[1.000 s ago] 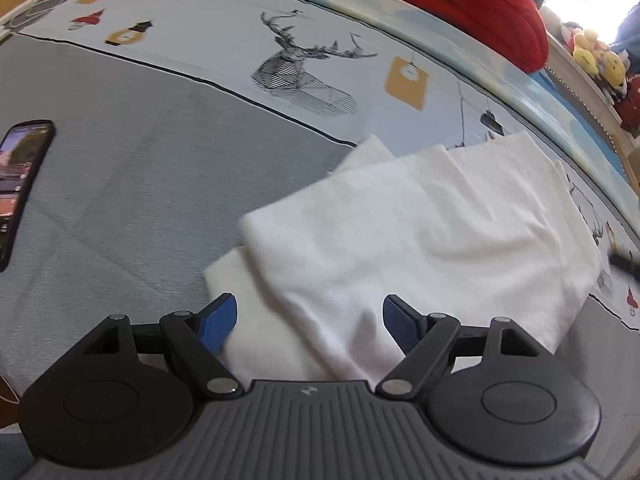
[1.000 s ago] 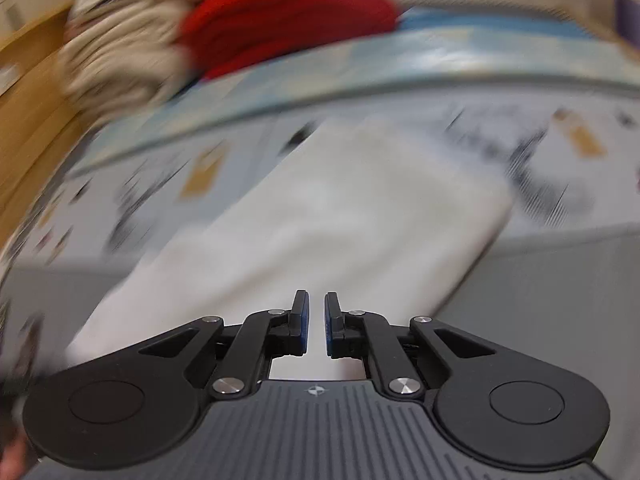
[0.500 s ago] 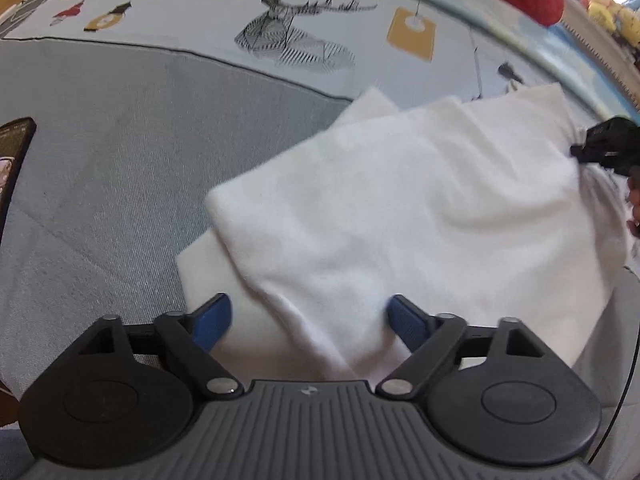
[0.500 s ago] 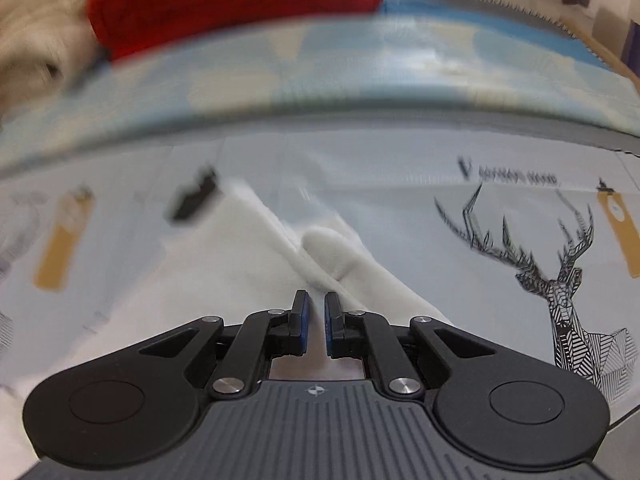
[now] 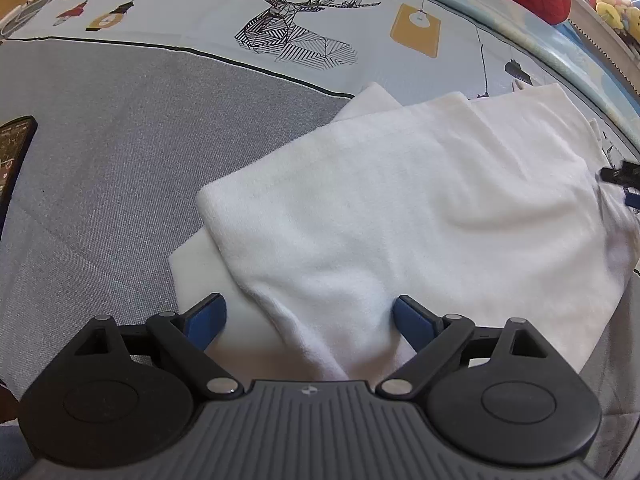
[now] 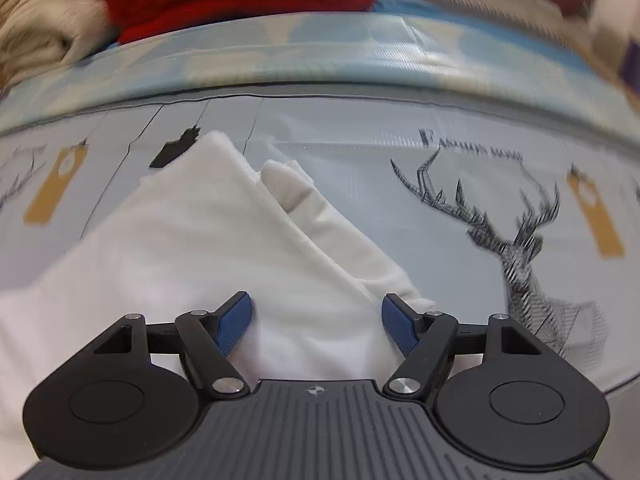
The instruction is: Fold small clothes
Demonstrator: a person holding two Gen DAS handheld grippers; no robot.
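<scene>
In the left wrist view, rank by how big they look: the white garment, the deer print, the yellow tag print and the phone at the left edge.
1. White garment
2. Deer print
3. Phone and yellow tag print: look alike; the phone is cut off by the frame edge, so unranked.
</scene>
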